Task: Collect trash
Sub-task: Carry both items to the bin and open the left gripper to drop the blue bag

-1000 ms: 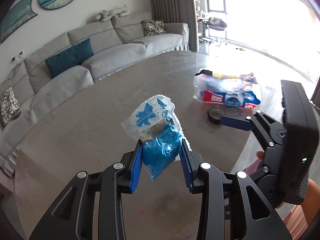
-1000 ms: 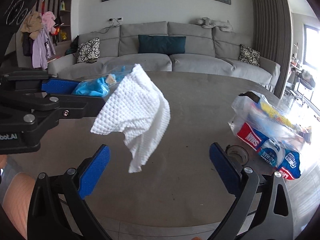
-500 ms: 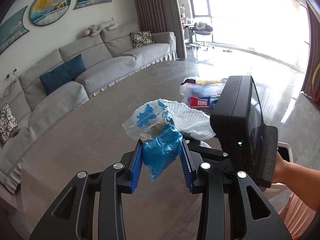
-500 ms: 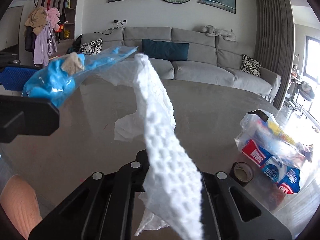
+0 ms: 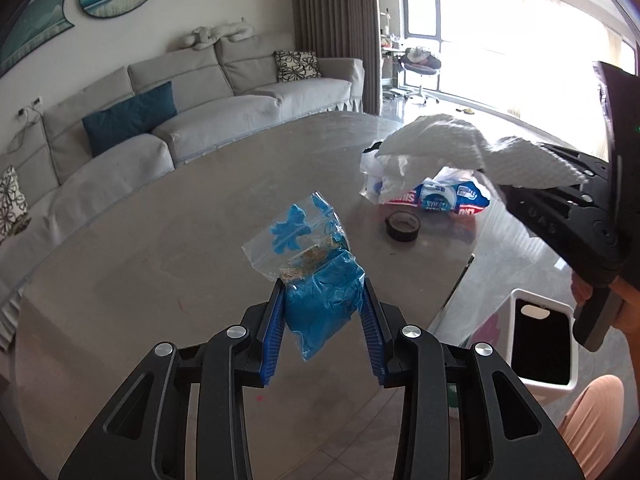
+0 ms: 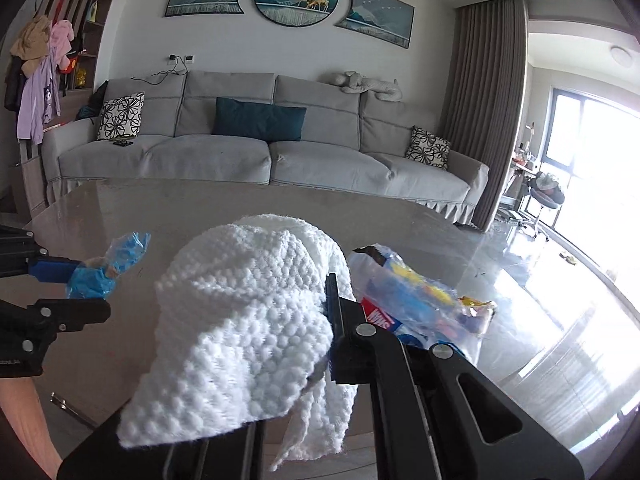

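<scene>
Crinkly blue-filled plastic bag [image 5: 320, 304] sits pinched in the left gripper [image 5: 322, 328], while the right gripper [image 6: 296, 320] clamps a dimpled white paper towel [image 6: 248, 320] above the glossy table [image 5: 160, 248].

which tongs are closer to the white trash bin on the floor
Right. The right tongs, clamping the paper towel, hang almost above the trash bin. The left tongs, clamping the blue plastic bag, stay over the table.

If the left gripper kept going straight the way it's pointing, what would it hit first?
Probably nothing soon. The left gripper, shut on the blue bag, points over bare table toward the sofa. The tape roll and snack bag lie off to its right. Depth is unclear.
</scene>
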The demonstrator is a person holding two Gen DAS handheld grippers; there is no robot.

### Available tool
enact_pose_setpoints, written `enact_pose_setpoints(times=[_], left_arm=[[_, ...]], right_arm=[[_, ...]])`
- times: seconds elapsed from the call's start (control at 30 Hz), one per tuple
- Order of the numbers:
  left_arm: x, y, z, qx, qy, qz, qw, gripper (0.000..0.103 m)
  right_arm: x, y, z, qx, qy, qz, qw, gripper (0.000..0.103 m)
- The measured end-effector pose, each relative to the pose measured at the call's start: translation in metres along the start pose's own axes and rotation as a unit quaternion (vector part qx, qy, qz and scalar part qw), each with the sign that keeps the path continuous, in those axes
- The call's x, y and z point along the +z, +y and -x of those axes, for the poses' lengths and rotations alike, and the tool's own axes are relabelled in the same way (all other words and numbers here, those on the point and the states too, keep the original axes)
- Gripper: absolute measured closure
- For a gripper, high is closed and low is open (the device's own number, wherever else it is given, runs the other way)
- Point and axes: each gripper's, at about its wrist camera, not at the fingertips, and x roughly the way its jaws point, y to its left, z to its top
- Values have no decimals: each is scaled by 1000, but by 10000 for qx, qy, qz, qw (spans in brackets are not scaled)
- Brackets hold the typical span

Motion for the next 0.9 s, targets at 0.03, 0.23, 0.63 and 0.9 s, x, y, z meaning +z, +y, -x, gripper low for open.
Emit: enact_pose_setpoints(times=[0.03,0.23,0.63,0.9], left_arm=[[0,-4,-3,-19,1,-7,10000,66],[-3,-46,-13,-485,25,78,9988,66],[-11,-179,-35,-1218,234,-301,9918,66],[-29,-264,-53,-1552,538,-694,9840,66]], right_arm=[[-2,-3,8,-64,-8,24,10000,96],[-31,-24,61,-523,81,47,9986,96],[-122,-59,143,-1406,829,-130,9865,96],[-160,-89,185,-1872,1042,-530,9753,96]])
